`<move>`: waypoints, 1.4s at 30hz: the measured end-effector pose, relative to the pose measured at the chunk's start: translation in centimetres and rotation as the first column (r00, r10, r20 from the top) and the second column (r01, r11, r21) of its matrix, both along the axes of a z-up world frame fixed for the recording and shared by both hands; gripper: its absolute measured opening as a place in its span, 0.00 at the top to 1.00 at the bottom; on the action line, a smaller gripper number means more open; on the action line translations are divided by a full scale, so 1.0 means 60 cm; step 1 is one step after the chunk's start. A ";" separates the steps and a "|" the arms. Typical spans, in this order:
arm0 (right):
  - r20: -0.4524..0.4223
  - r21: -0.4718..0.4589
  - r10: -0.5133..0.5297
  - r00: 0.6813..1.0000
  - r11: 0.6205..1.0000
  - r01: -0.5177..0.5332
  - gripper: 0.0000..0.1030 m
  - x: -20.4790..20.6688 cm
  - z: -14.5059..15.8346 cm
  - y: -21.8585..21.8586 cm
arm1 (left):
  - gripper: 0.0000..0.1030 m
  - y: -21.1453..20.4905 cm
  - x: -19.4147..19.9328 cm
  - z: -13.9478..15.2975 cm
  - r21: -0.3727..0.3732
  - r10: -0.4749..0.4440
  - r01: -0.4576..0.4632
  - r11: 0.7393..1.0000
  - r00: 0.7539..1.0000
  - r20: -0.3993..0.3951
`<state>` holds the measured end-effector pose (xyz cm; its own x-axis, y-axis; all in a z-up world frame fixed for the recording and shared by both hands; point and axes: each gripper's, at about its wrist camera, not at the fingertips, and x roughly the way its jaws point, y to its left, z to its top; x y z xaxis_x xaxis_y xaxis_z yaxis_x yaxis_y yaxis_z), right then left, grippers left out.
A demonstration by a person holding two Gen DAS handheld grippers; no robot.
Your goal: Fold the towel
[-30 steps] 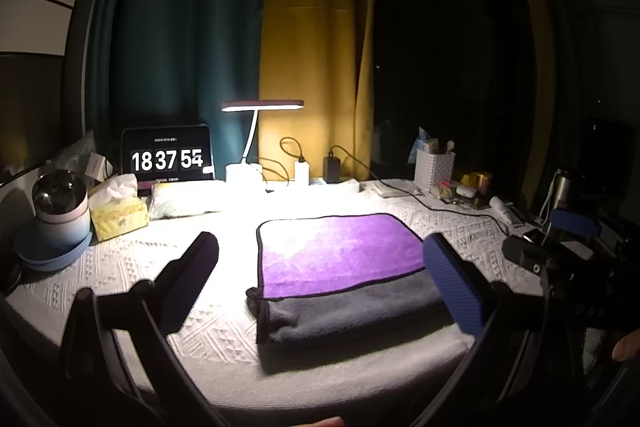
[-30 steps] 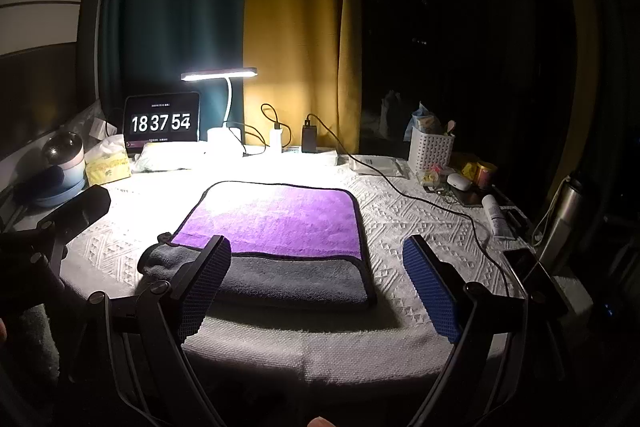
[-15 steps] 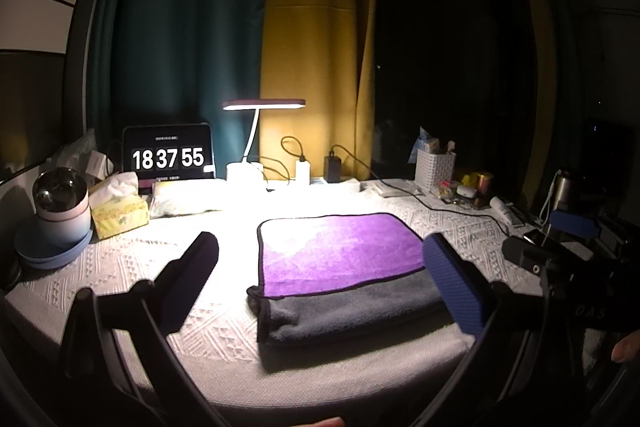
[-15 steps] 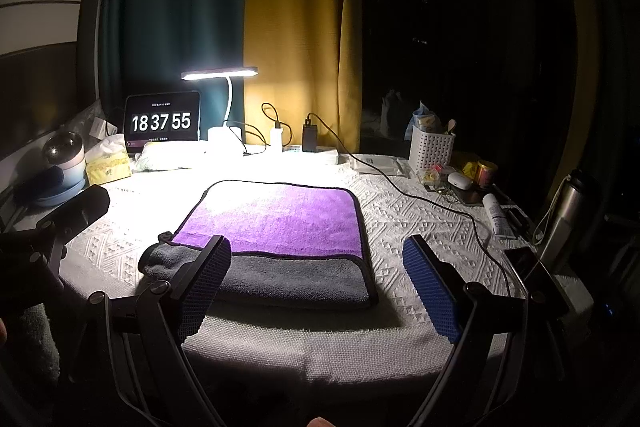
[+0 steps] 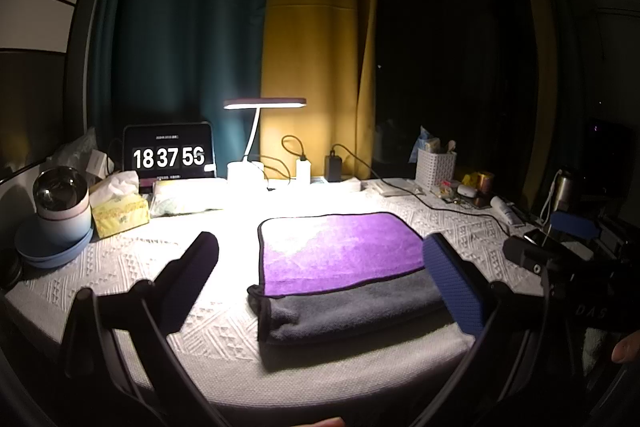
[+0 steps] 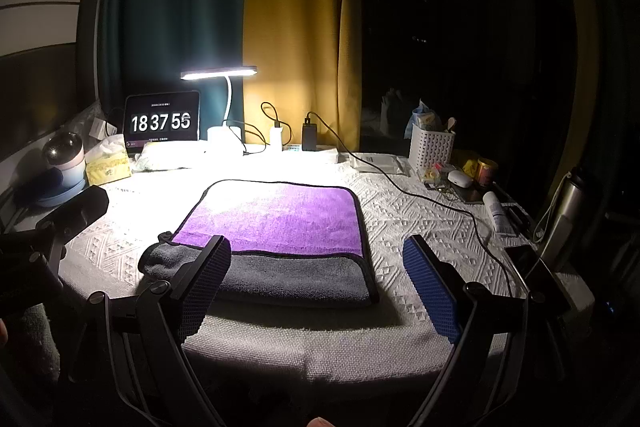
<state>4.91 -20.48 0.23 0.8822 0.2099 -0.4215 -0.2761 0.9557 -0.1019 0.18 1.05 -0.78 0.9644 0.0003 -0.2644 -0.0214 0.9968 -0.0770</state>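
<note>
Right wrist view has the towel (image 6: 276, 239) lying flat on the white patterned tablecloth (image 6: 420, 219), straight ahead and a little left of the right gripper (image 6: 316, 291), whose fingers are spread wide and hold nothing. The towel is already doubled, purple face up with a grey band along its near edge, its long axis running left to right. The left gripper (image 5: 320, 283) is likewise released and empty, hanging off the towel's left side, so the bunched grey corner (image 5: 272, 311) sits nearest it while the neat right edge is the right gripper's. I'd guess the next fold goes sideways. There's bare cloth on both flanks, though a black cable (image 6: 440, 203) trails across the right and the table edge is close in front
</note>
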 end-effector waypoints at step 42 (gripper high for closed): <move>-0.014 0.007 0.001 1.000 1.000 -0.001 0.13 -0.001 -0.007 0.004 | 0.00 0.003 0.002 -0.002 -0.014 -0.001 0.000 1.000 1.000 -0.003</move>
<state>4.83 -20.24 -0.21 0.8760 0.2136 -0.4324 -0.2784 0.9561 -0.0918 0.32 1.22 -0.89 0.9635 -0.0038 -0.2677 -0.0212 0.9957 -0.0903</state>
